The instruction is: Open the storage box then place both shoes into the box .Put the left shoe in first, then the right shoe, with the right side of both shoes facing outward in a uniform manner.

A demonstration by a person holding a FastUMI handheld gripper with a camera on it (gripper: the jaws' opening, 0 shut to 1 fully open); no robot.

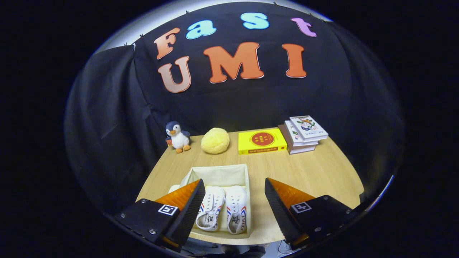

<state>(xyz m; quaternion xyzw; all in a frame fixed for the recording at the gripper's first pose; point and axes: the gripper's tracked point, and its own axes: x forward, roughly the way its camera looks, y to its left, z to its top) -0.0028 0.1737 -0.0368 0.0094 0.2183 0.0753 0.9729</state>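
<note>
A cream fabric storage box [218, 171] stands open on the wooden table, just ahead of my fingers. Two white shoes lie side by side inside it, soles down: the left one [211, 209] and the right one [236, 209], both with red and blue stripes on their sides. My gripper [235, 199] hovers above the near end of the box, open wide, nothing between its fingers. The left finger [188, 206] covers the box's near left corner and part of a pale flap there.
Along the back of the table [315, 172] stand a penguin plush [177, 137], a yellow fluffy ball [215, 141], a yellow book [262, 141] and a stack of books [303, 134]. Bare tabletop lies right of the box.
</note>
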